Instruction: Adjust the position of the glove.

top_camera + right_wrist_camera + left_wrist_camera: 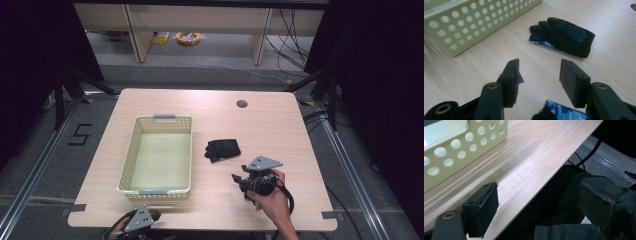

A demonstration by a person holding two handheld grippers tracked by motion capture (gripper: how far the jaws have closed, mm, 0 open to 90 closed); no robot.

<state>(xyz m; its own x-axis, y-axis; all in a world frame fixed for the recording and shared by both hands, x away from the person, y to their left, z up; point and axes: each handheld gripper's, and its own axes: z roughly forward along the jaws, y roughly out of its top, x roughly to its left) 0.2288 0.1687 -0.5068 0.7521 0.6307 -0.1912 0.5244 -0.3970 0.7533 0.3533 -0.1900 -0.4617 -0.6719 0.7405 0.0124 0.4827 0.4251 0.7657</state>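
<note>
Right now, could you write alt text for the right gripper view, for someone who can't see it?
A black glove with blue dotted grip lies flat on a pale wooden table, just beyond the right gripper, whose two black jaws stand apart with nothing between them. A pale green perforated basket sits at upper left, and a blue camouflage-patterned cloth edge shows at the bottom.

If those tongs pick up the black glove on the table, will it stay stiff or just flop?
Probably flop: the black glove lies flat and looks like soft knit fabric. Its dotted palm should make it grippy, not slippery. It seems light, and pushed it would likely bunch up, not slide.
</note>
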